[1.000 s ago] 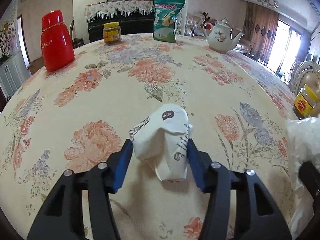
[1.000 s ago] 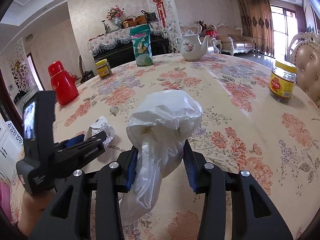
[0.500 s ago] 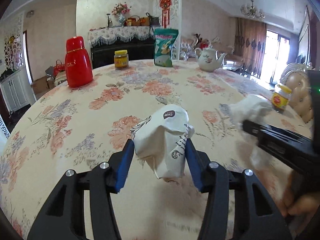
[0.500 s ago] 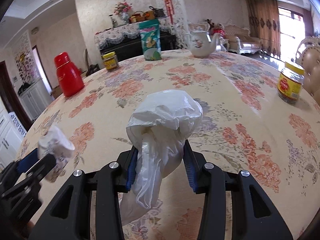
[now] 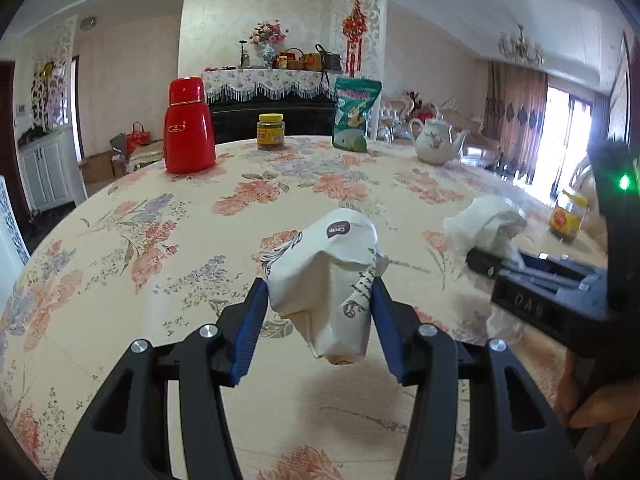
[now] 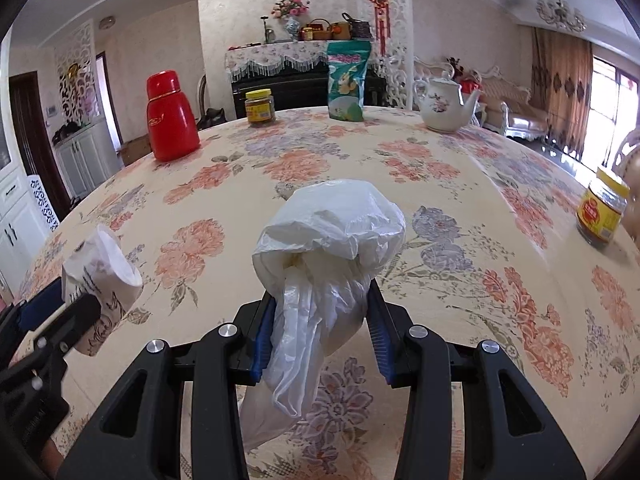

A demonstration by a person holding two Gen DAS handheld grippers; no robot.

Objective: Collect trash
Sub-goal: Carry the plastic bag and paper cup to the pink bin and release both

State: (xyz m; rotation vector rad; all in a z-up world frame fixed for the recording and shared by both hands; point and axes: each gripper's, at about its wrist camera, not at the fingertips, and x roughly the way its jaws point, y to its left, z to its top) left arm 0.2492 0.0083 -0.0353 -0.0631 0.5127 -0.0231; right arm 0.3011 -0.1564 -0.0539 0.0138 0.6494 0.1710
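Crumpled paper cup [image 5: 328, 280] sits clamped in my left gripper [image 5: 318, 312] above the floral table [image 5: 120, 260]; my right gripper [image 6: 320, 332] pinches a white plastic bag [image 6: 328, 236]. Red thermos [image 5: 188, 132], jars and teapot [image 5: 436, 144] stand far off.

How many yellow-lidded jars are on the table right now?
2. One jar stands at the far edge between the red thermos and the green snack bag; the other jar is near the right edge. More could sit outside view.
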